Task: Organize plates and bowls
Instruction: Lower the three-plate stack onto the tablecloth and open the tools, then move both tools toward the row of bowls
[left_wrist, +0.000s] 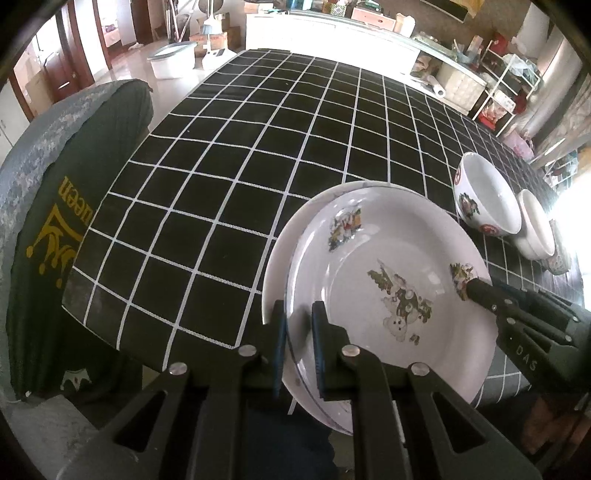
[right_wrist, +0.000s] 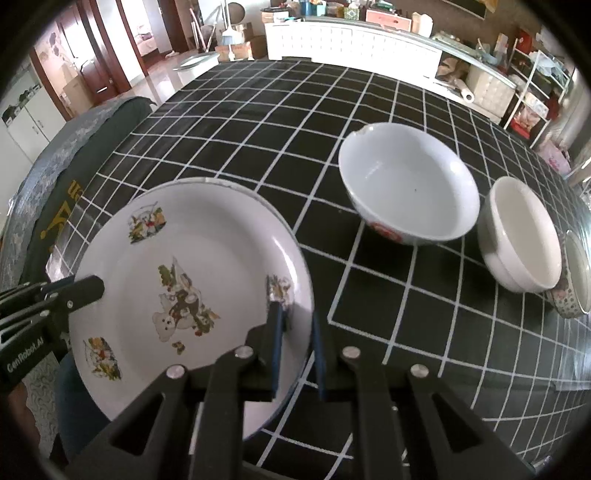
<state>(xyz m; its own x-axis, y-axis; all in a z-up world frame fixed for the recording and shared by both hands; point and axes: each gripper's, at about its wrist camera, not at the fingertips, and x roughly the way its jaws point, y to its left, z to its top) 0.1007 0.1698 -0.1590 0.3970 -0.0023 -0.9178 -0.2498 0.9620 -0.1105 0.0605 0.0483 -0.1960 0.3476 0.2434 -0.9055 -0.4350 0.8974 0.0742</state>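
A white plate with cartoon prints (left_wrist: 388, 258) (right_wrist: 192, 266) is held by both rims near the table's front edge. My left gripper (left_wrist: 299, 317) is shut on its left rim, and it shows again in the right wrist view as the left gripper (right_wrist: 92, 288). My right gripper (right_wrist: 295, 317) is shut on the right rim, and the left wrist view shows this right gripper (left_wrist: 474, 286) from the side. A plain white plate (left_wrist: 291, 229) lies directly under the printed one. To the right stand a large white bowl with red marks (left_wrist: 487, 199) (right_wrist: 406, 188) and a smaller white bowl (left_wrist: 535, 229) (right_wrist: 524, 236).
A patterned bowl (right_wrist: 574, 284) sits at the far right by the small bowl. The black checked tablecloth (left_wrist: 258, 147) covers the table. A chair draped in green cloth (left_wrist: 74, 192) stands at the left edge. A white tub (left_wrist: 171, 61) is on the floor beyond.
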